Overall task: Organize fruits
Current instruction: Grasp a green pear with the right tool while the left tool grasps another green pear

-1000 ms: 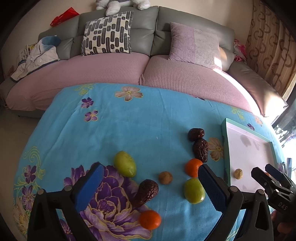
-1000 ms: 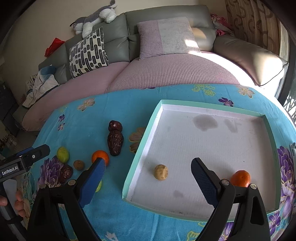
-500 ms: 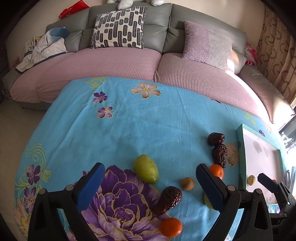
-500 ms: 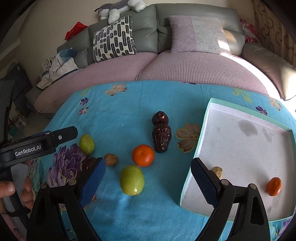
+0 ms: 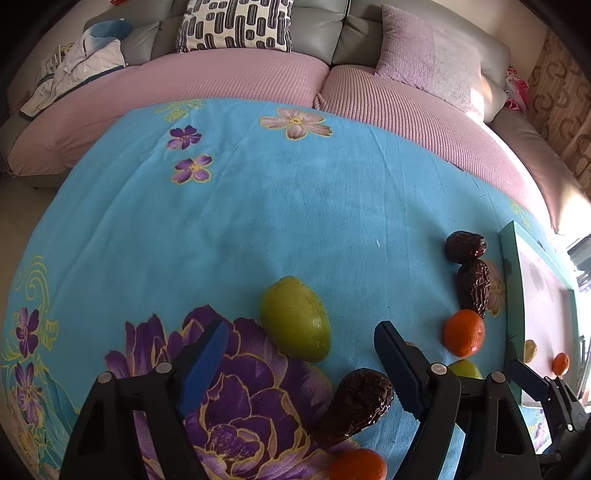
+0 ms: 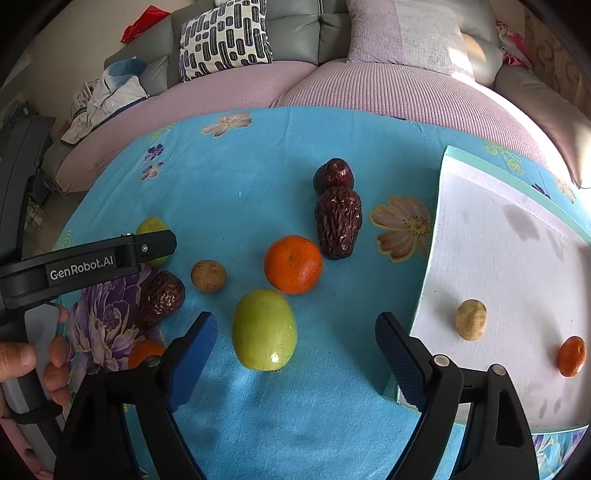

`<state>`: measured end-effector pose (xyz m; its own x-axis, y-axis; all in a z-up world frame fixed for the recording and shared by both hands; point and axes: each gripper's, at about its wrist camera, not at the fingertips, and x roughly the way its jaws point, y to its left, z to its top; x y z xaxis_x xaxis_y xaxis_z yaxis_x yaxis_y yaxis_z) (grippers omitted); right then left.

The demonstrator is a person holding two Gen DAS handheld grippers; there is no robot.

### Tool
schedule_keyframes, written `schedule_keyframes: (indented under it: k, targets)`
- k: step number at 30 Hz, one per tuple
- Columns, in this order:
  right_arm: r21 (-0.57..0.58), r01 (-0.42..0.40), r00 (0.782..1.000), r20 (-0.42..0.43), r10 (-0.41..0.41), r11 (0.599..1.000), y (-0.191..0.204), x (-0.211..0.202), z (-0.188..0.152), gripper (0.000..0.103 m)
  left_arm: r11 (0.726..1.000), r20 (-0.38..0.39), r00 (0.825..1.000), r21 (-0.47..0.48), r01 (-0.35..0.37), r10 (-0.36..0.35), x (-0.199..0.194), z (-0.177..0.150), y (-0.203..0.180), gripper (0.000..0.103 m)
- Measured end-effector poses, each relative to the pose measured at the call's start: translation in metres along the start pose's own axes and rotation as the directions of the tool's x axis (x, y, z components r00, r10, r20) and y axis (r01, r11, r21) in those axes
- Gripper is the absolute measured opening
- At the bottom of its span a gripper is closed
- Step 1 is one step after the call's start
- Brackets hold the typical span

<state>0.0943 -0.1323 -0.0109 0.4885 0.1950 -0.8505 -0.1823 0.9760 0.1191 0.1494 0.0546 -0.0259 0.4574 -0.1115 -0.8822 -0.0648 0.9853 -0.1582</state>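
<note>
Left wrist view: my left gripper (image 5: 301, 350) hung with its blue-padded jaws apart, gripping nothing, over a big purple flower print. A smooth green fruit (image 5: 294, 323) sat between the jaws, toward the right pad, and a wrinkled dark date (image 5: 356, 406) lay just below it. An orange (image 5: 358, 464) peeked in at the bottom edge, half cut off; this view alone showed it that near. Further right, another orange (image 5: 464, 333) sat below two more dates (image 5: 472, 288) touching end to end. The tray (image 5: 511, 295) showed only as a thin teal rim at the far right edge.

Right wrist view: my right gripper (image 6: 295, 334) was also spread wide, empty. A second green fruit (image 6: 264, 329), glossy and oval, sat between the fingers, nearer the left pad. This view showed the tray (image 6: 436, 258) properly: white ribbed floor, teal border, stained. In it lay a small tan round fruit (image 6: 470, 319) and a small orange (image 6: 571, 356), well apart. A brown rough nut-like ball (image 6: 208, 276) sat left of the middle orange; the left view hid it almost entirely. My hand (image 6: 33, 363) held the left gripper handle at the left edge.

The table (image 6: 258, 166) wore a fuzzy turquoise floral cloth. Behind it was a grey sofa (image 6: 295, 22) with pink ribbed covers, a black-and-white cushion (image 6: 225, 37), and heaped clothes (image 6: 107, 99).
</note>
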Motion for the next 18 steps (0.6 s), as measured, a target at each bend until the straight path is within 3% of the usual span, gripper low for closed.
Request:
schedule_keyframes:
  k: [5,7,15,18]
  targets:
    - [-0.025,-0.007,1.0,-0.011,0.006,1.0,0.006,0.005,-0.005,0.084,1.0,-0.016,1.0,-0.008,0.008,-0.009,0.006,-0.002,0.001,0.066]
    - [-0.034,-0.004,1.0,-0.021,0.003,0.999,0.007,0.008,-0.007,0.075,1.0,-0.019,1.0,-0.011,0.009,-0.009,0.007,-0.001,0.0,0.06]
    - [-0.043,0.005,0.999,-0.046,-0.007,0.999,0.012,0.019,-0.012,0.073,1.0,-0.028,1.0,-0.012,0.004,-0.004,0.012,0.0,0.001,0.053]
    - [-0.053,0.011,0.998,-0.055,-0.013,0.999,0.016,0.021,-0.014,0.062,1.0,-0.031,1.0,-0.007,0.001,-0.002,0.012,0.0,0.0,0.047]
